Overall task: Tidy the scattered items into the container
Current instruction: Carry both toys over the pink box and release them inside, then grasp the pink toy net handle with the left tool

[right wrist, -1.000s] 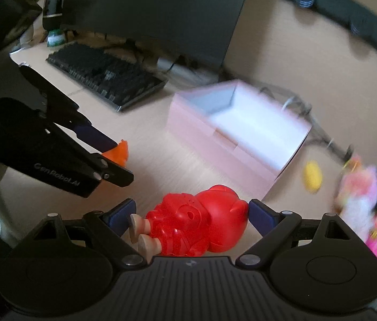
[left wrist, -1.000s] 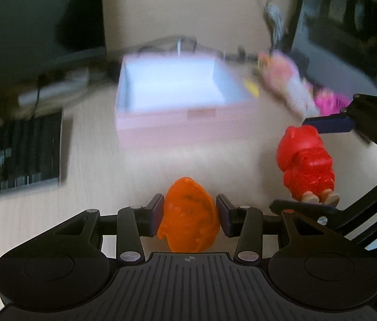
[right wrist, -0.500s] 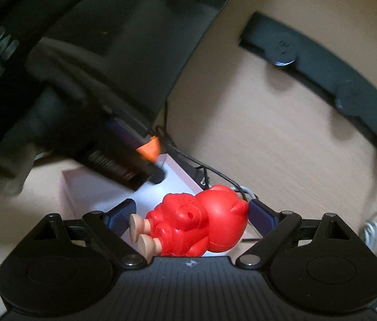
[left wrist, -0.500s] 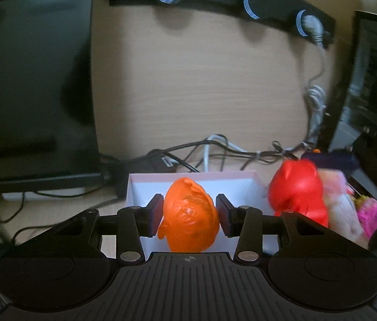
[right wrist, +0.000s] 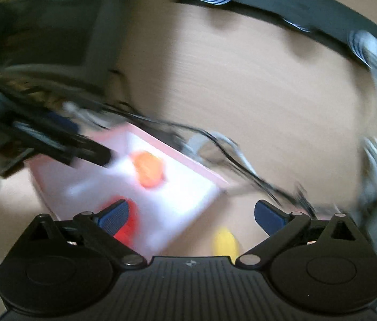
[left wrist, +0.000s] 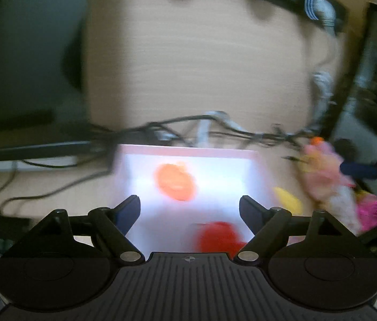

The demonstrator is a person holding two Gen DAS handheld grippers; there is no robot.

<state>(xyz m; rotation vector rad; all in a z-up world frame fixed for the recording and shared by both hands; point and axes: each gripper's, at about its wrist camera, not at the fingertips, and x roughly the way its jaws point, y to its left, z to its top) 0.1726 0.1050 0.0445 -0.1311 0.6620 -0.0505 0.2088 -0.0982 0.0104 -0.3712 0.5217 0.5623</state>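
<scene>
Orange toy (left wrist: 175, 182) and red toy (left wrist: 219, 236) lie in the pink box (left wrist: 188, 151). Left claw (left wrist: 189, 211) and right claw (right wrist: 192, 215) are opening, nothing between them.

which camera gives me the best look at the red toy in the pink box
Neither is sharp, but the left wrist view is better: the red toy shows as a broad blur at the near end of the pink box, cut only by the camera housing. In the right wrist view, a tong finger hides most of it.
</scene>
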